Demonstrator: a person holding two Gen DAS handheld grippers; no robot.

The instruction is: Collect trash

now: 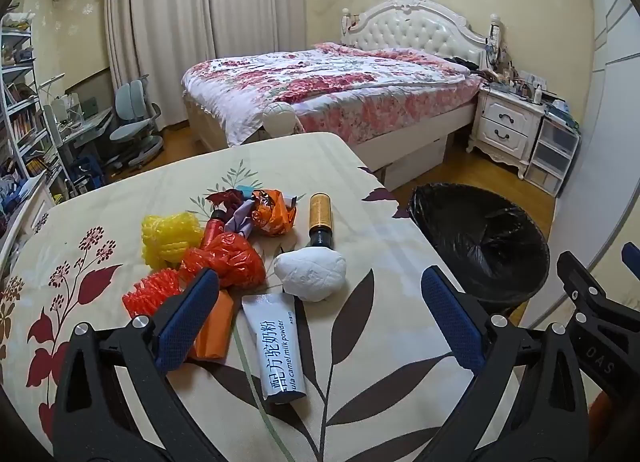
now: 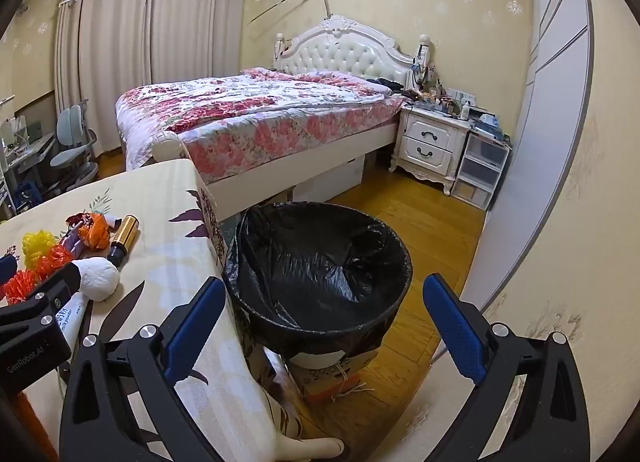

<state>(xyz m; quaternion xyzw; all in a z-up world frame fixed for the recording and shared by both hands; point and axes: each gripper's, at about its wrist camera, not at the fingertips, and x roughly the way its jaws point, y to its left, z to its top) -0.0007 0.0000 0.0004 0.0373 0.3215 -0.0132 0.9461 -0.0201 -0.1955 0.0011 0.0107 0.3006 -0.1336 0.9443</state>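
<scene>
Trash lies on the floral tablecloth [image 1: 120, 198]: a yellow foam net [image 1: 170, 238], a red plastic bag [image 1: 232, 260], a red foam net [image 1: 150, 296], an orange wrapper [image 1: 274, 212], an orange packet [image 1: 214, 336], a milk powder sachet [image 1: 278, 346], a crumpled white tissue [image 1: 312, 272] and a gold bottle [image 1: 320, 218]. My left gripper [image 1: 320, 310] is open and empty, just in front of the sachet and tissue. A bin with a black liner [image 2: 320, 262] stands right of the table. My right gripper [image 2: 320, 322] is open and empty above the bin's near rim.
A bed [image 2: 256, 118] with a floral quilt stands behind the table. A white nightstand [image 2: 432, 142] and plastic drawers [image 2: 480, 170] stand at the right wall. A desk and chair [image 1: 134, 122] are at the left. The bin rests on a cardboard box [image 2: 332, 378].
</scene>
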